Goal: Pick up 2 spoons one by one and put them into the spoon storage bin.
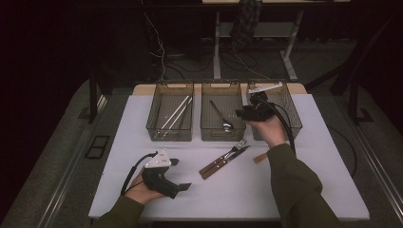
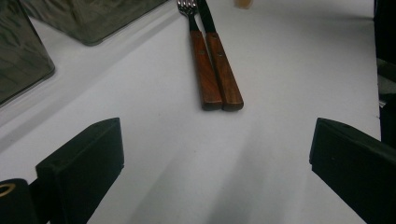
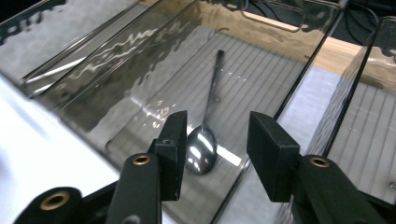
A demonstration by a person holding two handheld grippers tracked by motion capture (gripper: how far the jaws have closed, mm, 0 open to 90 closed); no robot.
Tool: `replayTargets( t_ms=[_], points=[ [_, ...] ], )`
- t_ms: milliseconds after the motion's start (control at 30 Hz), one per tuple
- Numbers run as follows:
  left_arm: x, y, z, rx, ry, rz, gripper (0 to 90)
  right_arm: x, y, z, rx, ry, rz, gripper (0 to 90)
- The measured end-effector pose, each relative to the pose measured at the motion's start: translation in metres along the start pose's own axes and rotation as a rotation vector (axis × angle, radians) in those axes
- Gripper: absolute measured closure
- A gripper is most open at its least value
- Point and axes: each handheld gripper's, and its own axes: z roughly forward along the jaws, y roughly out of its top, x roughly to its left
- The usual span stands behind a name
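Observation:
A metal spoon (image 3: 201,148) lies flat on the ribbed floor of the middle clear bin (image 1: 222,86). My right gripper (image 3: 217,127) hovers over that bin's near right corner, its jaws apart and nothing between the pads; in the high view the right gripper (image 1: 241,113) sits at the wall between the middle and right bins. A fork (image 2: 202,70) and a knife (image 2: 224,74) with wooden handles lie side by side on the white table (image 1: 304,190). The left gripper (image 1: 183,174) rests near the table's front left, open and pointing at those handles (image 1: 215,166).
The left bin (image 1: 173,86) holds pale sticks (image 1: 177,112). A right bin (image 1: 295,116) stands behind my right hand. A small wooden piece (image 1: 260,157) lies right of the fork. Cables run on the floor beyond the table.

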Motion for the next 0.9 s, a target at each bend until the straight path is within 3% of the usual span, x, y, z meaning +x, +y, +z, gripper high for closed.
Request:
replayTargets(
  t_ms=[167,333,533,733,900],
  points=[
    [0.000,0.000,0.000,0.001,0.003,-0.005,1.7,0.001,-0.012,-0.014,-0.001,0.033,-0.047,63.0],
    [0.000,0.000,0.000,0.002,0.006,-0.006,1.7,0.000,-0.030,-0.027,0.021,0.057,-0.085,75.6],
    [0.001,0.000,0.001,0.005,0.006,-0.007,1.7,-0.013,-0.053,-0.038,0.046,0.055,-0.093,88.5],
    [0.001,0.000,0.001,0.006,0.009,-0.008,1.7,-0.025,-0.073,-0.041,0.070,0.048,-0.076,89.2],
    [0.000,0.000,0.001,0.006,0.009,-0.007,1.7,-0.036,-0.086,-0.040,0.114,0.001,-0.085,89.1]
  ],
)
